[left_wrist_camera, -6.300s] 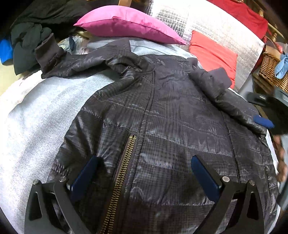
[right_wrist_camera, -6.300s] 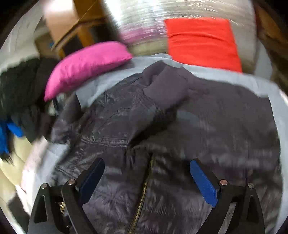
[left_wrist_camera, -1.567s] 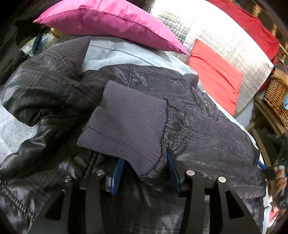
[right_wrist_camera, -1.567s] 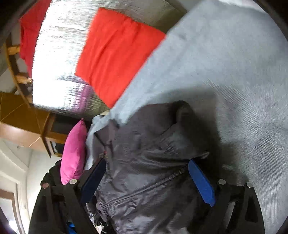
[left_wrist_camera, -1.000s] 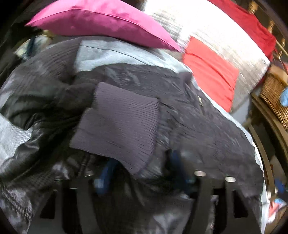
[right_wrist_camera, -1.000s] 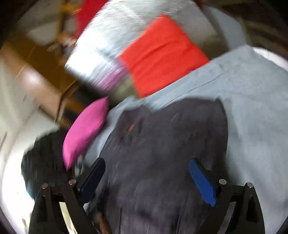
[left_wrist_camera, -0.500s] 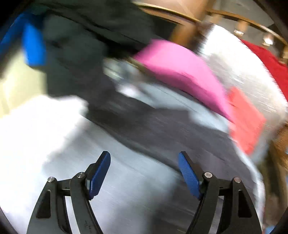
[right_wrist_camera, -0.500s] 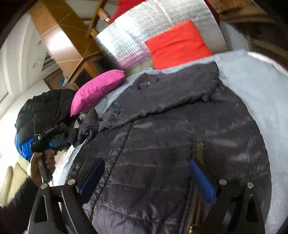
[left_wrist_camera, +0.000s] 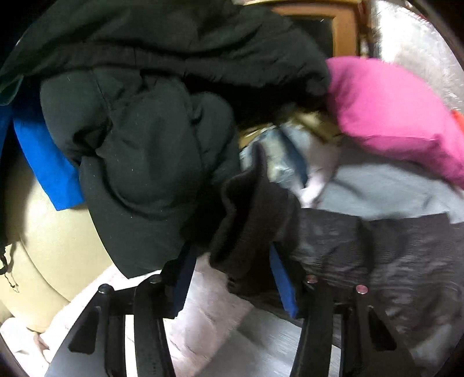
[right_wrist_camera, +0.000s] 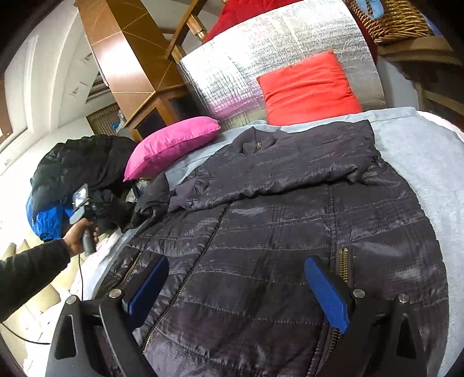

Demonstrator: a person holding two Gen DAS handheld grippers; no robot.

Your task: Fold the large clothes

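A dark quilted jacket (right_wrist_camera: pixel 290 232) lies front up on the grey bed cover (right_wrist_camera: pixel 429 162), its zip part open. One sleeve (right_wrist_camera: pixel 290 171) is folded across the chest. The other sleeve (right_wrist_camera: pixel 150 203) trails off to the left. In the left wrist view its dark knit cuff (left_wrist_camera: pixel 252 229) stands between the blue pads of my left gripper (left_wrist_camera: pixel 234 279), whose jaws are closing; a sliver of pale bedding shows beside the left pad. My right gripper (right_wrist_camera: pixel 236 275) hovers open over the jacket's lower front, nothing between its fingers.
A pink pillow (right_wrist_camera: pixel 171 145), a red cushion (right_wrist_camera: pixel 307 87) and a silver foil headboard (right_wrist_camera: pixel 261 46) stand at the head of the bed. A heap of black and blue clothes (left_wrist_camera: pixel 139 121) lies left of the cuff. A wicker basket (right_wrist_camera: pixel 391 17) sits far right. A person's hand (right_wrist_camera: pixel 78 232) holds the left gripper.
My left gripper let go of the cuff laid on the chest, swung left with jaws wide, and now narrows around the other sleeve's cuff. The right gripper has settled over the jacket's lower front.
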